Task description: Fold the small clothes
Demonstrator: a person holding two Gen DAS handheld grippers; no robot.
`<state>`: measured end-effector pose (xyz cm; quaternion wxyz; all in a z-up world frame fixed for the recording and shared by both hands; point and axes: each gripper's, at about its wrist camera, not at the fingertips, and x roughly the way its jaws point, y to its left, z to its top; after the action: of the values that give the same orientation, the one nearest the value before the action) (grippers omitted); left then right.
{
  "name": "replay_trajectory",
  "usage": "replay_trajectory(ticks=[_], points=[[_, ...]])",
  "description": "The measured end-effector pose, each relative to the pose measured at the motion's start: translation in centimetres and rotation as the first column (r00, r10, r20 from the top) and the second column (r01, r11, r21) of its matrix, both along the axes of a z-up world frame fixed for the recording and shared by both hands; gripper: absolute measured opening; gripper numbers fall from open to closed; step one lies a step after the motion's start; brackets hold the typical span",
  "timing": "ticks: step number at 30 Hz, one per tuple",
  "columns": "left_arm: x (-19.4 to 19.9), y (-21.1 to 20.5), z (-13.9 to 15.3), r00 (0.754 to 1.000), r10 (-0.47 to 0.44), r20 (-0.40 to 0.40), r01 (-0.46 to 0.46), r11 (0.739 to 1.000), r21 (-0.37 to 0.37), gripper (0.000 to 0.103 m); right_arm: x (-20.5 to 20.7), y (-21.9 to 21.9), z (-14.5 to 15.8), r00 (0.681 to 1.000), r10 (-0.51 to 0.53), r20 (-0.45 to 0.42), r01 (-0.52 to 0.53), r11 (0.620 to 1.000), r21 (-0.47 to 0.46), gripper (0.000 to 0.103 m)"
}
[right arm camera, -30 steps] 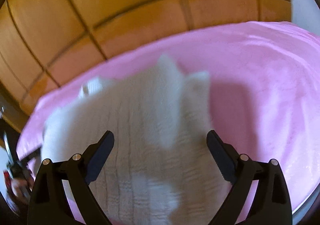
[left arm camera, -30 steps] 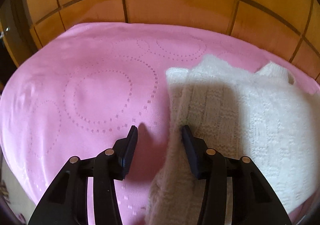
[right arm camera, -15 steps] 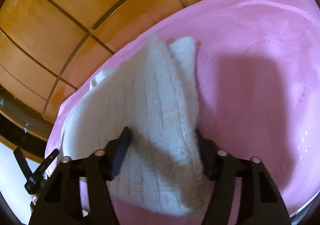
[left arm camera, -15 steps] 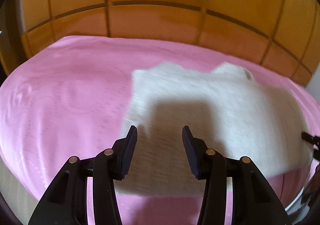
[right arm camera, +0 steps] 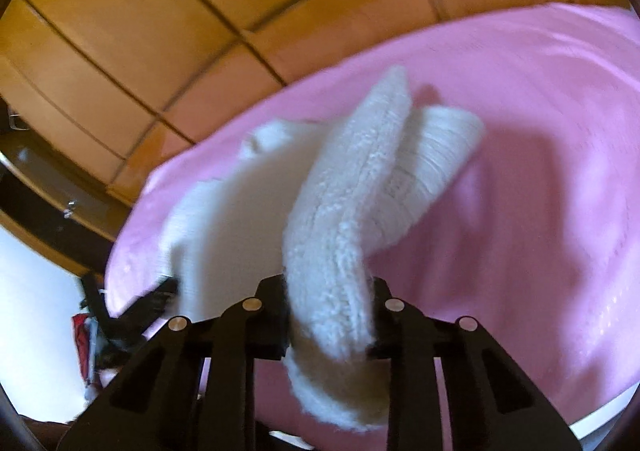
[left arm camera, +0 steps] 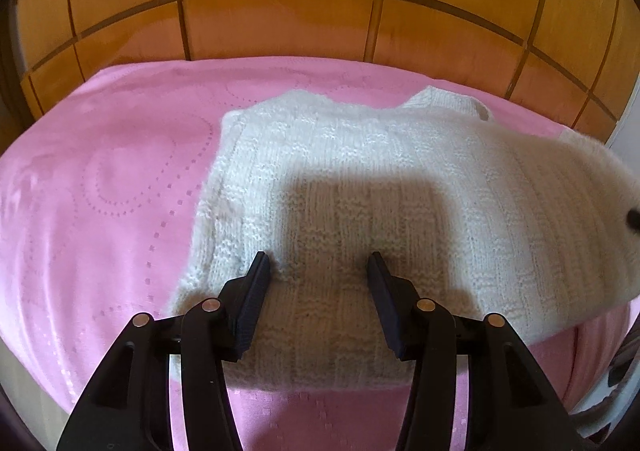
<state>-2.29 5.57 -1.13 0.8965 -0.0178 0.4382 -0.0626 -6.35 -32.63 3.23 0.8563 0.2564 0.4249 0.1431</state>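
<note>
A: White knit sweater (left arm camera: 360, 179) lies on pink cover (left arm camera: 100, 191), far side near wood panelling (left arm camera: 280, 19).
B: Claws?
A: Left claw (left arm camera: 318, 271) apart, jaws opening, hovering over the near hem, not gripping. Right claw (right arm camera: 328, 291) closing, clamped on the sweater's right edge, which is lifted.

Warm orange wood panelling (left arm camera: 280, 23) w/ dark grid seams fills the back, 10 to 2 o'clock. Pink dotted-pattern cover (left arm camera: 100, 191) spreads below, sunlit. Right-wrist view: white wall (right arm camera: 36, 291) at 8 o'clock, dark wood ledge (right arm camera: 52, 219) above it.
</note>
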Motion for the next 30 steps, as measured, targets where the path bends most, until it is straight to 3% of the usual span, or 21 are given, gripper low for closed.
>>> replay_trajectory(ticks=[6, 9, 16, 19, 20, 22, 23, 24, 27, 30], points=[[0.0, 1.4, 0.0, 1.000, -0.011, -0.010, 0.010, 0.995, -0.102, 0.049, 3.0, 8.2, 5.4, 0.982, 0.157, 0.104, -0.160, 0.987, 0.023, 0.021], [-0.2, 3.1, 0.7, 1.000, -0.011, -0.007, 0.010, 0.980, -0.200, 0.049, 4.9, 13.1, 6.5, 0.966, 0.230, 0.122, -0.232, 0.973, 0.006, 0.021], [-0.6, 8.4, 2.1, 0.998, 0.061, -0.005, -0.060, 0.942, -0.330, 0.049, 8.1, 24.8, 3.4, 0.917, 0.397, 0.043, -0.393, 0.916, -0.075, 0.020], [-0.6, 10.8, 2.3, 0.996, 0.087, -0.026, -0.090, 0.908, -0.410, 0.049, 7.8, 27.8, 1.3, 0.896, 0.445, 0.005, -0.441, 0.889, -0.125, 0.021], [-0.6, 11.2, 2.3, 0.995, 0.091, -0.030, -0.095, 0.899, -0.428, 0.049, 7.6, 28.3, 0.9, 0.890, 0.455, 0.005, -0.450, 0.882, -0.144, 0.022], [-0.5, 12.1, 2.6, 0.995, 0.091, -0.037, -0.097, 0.876, -0.472, 0.049, 7.2, 28.8, 0.8, 0.874, 0.485, 0.021, -0.477, 0.866, -0.150, 0.040], [-0.5, 12.3, 2.8, 0.995, 0.087, -0.037, -0.094, 0.868, -0.487, 0.049, 7.0, 28.4, 0.9, 0.868, 0.494, 0.037, -0.488, 0.866, -0.107, 0.055], [-0.4, 12.4, 3.0, 0.996, 0.078, -0.039, -0.087, 0.855, -0.511, 0.049, 6.6, 27.7, 1.1, 0.867, 0.496, 0.057, -0.491, 0.868, -0.077, 0.059], [-0.1, 12.7, 3.5, 0.998, 0.050, -0.047, -0.069, 0.804, -0.590, 0.065, 5.1, 25.2, 2.2, 0.871, 0.477, 0.120, -0.475, 0.879, -0.042, 0.060], [0.4, 12.7, 3.9, 0.998, 0.024, -0.064, -0.060, 0.755, -0.653, 0.066, 3.6, 21.4, 2.5, 0.901, 0.410, 0.141, -0.408, 0.912, -0.042, 0.061]])
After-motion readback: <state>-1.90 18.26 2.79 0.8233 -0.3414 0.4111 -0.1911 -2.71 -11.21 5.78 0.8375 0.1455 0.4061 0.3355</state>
